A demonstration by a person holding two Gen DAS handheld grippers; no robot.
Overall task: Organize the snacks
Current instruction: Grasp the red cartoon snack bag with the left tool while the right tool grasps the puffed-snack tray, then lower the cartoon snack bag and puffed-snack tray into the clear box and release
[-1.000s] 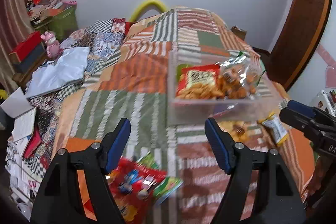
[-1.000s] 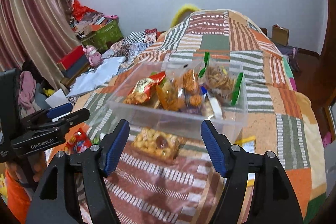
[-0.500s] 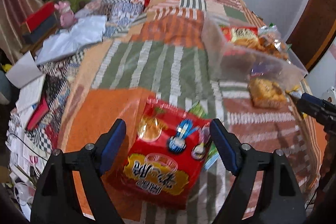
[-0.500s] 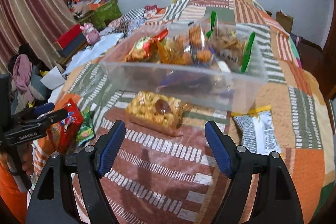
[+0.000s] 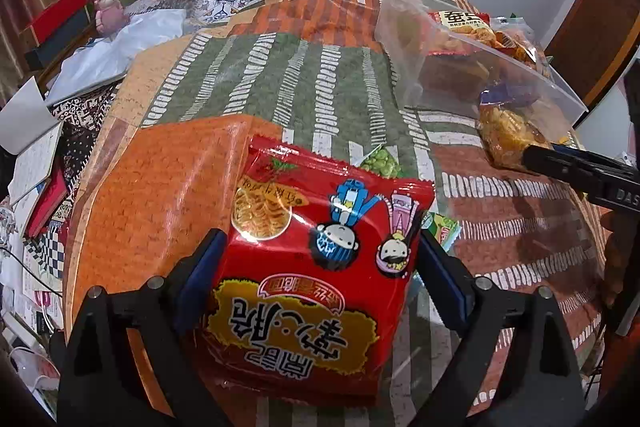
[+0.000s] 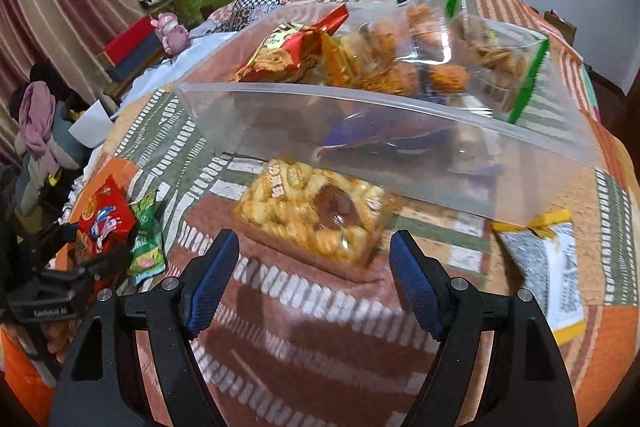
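The left gripper (image 5: 318,279) is straddling the red packet (image 5: 312,267) on the quilt (image 5: 256,75), jaws wide, seemingly not yet pinching; the right gripper (image 6: 314,281) is gaping before the yellow pack (image 6: 316,211), near the bin (image 6: 380,131).

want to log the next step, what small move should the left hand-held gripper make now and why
Probably close the left hand-held gripper: its open blue fingers already flank the red noodle snack packet lying on the striped patchwork blanket, so gripping precedes lifting it toward the clear plastic bin.
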